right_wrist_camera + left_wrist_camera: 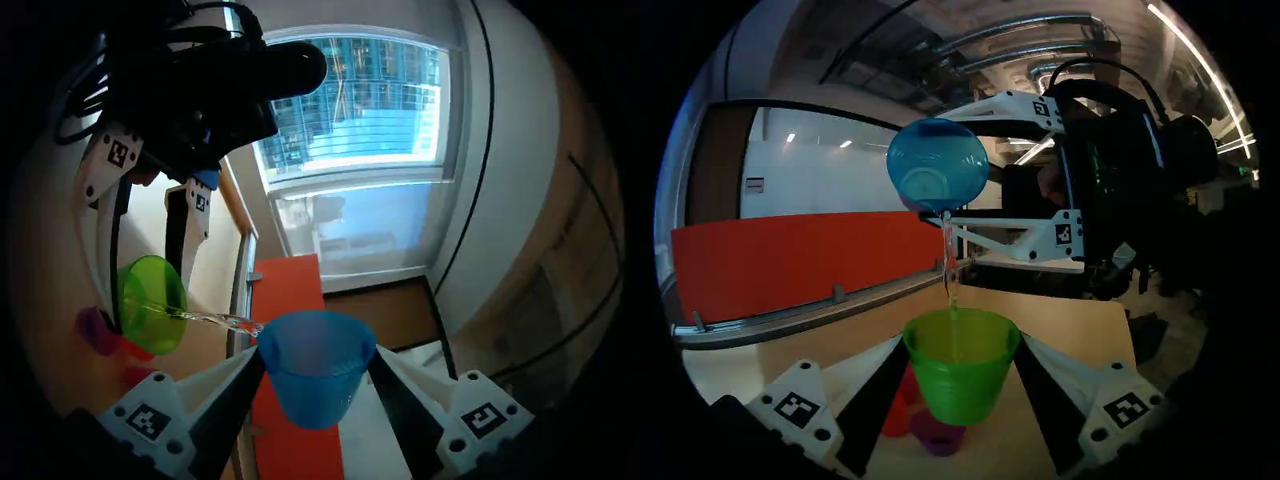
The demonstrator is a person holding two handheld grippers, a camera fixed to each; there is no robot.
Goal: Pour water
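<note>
Translucent glossy plastic green cup (962, 376), blue cup (938, 164); wooden table (1072, 320).

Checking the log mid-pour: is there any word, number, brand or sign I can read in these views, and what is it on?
No readable text.
Square markers on the left gripper and right gripper: black-and-white patterns, no letters.
Small sign on the white wall: too small to read.
Green cup and blue cup: no print visible.
</note>
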